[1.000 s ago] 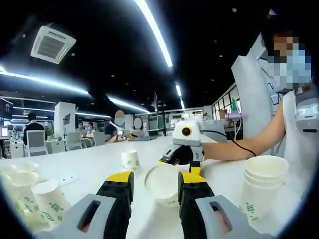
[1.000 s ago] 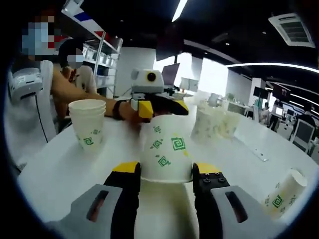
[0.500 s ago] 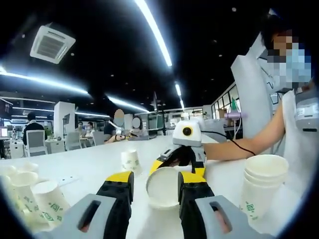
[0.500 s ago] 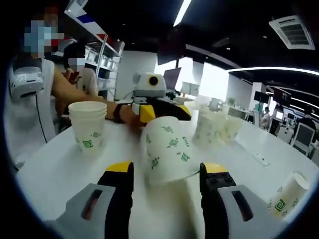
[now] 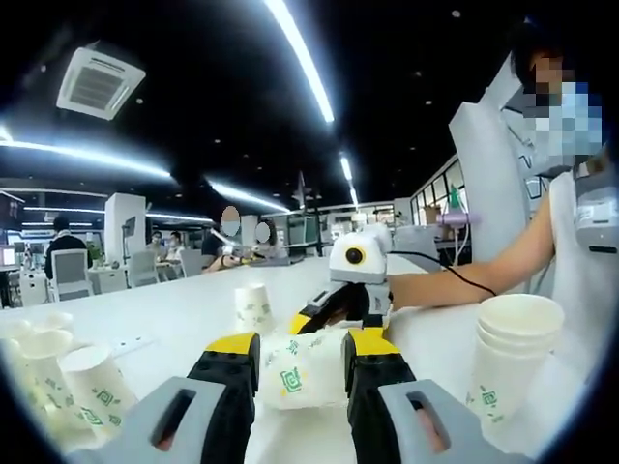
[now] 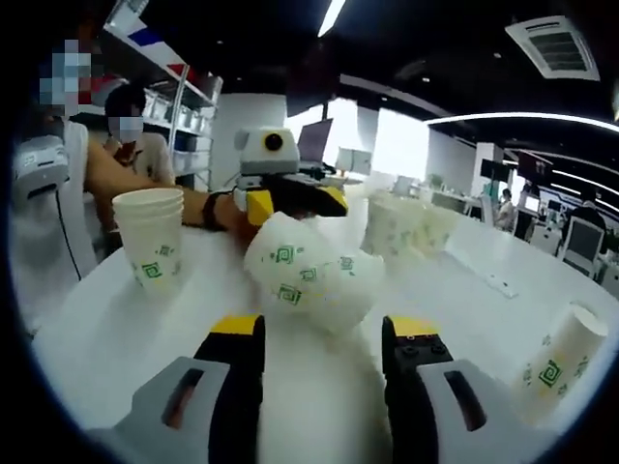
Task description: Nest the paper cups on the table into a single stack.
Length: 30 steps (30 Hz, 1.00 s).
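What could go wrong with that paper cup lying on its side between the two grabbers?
The tipped cup lies on its side on the white table between the open right gripper and the left gripper, so it may roll away or get crushed when squeezed. The stack of cups stands close by and could be knocked over by a sweeping move.

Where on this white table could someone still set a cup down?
Bare table lies between the upright nested stack and the tipped cup, and again between that cup and the lone cup further right. It is crowded behind, at the cluster of cups.
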Available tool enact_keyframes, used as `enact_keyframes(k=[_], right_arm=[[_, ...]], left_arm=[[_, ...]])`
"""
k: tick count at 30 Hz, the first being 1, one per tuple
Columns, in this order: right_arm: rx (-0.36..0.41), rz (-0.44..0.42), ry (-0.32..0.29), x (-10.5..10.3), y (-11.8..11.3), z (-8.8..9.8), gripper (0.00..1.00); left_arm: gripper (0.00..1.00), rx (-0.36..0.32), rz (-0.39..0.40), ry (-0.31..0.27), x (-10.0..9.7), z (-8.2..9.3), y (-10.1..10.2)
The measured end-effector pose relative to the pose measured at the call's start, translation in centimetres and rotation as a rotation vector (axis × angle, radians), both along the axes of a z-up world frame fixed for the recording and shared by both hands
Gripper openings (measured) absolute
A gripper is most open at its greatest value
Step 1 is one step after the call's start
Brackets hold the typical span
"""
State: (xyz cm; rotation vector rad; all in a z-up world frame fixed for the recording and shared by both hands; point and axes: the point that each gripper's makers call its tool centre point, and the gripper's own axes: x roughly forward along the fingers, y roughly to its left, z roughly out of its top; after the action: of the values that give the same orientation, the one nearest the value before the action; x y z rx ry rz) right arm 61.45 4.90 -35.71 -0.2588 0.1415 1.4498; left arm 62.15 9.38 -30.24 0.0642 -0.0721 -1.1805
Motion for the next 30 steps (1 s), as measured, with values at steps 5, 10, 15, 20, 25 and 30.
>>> enact_keyframes(k=[5,10,15,20,25,30], right_arm=[[0.043,0.025,0.019,-0.7,0.2,0.9,0.40],[0.083,0.015,0.069,-0.6,0.8,1.2,0.66],[0.041,0.019,0.079,-0.9,1.3,0.1,0.72],[0.085,0.011,0.097,-0.7,1.5,1.2,0.74],[0.104,-0.014,0.108,-0.2,1.4,1.7,0.73],[0.124,-0.018,0.131,0.0,1.1,1.7,0.73]], left_arm=[[0.37,0.012,0.000,0.003,-0.1,-0.3,-0.1],[0.39,0.009,-0.038,0.008,-1.1,-0.3,-0.6],[0.41,0.046,-0.040,0.034,-1.3,-1.3,-1.1],[0.42,0.053,-0.027,0.034,-1.5,-1.4,-1.0],[0.42,0.056,-0.011,0.043,-1.5,-1.5,-0.9],[0.42,0.058,-0.011,0.042,-1.5,-1.5,-0.9]])
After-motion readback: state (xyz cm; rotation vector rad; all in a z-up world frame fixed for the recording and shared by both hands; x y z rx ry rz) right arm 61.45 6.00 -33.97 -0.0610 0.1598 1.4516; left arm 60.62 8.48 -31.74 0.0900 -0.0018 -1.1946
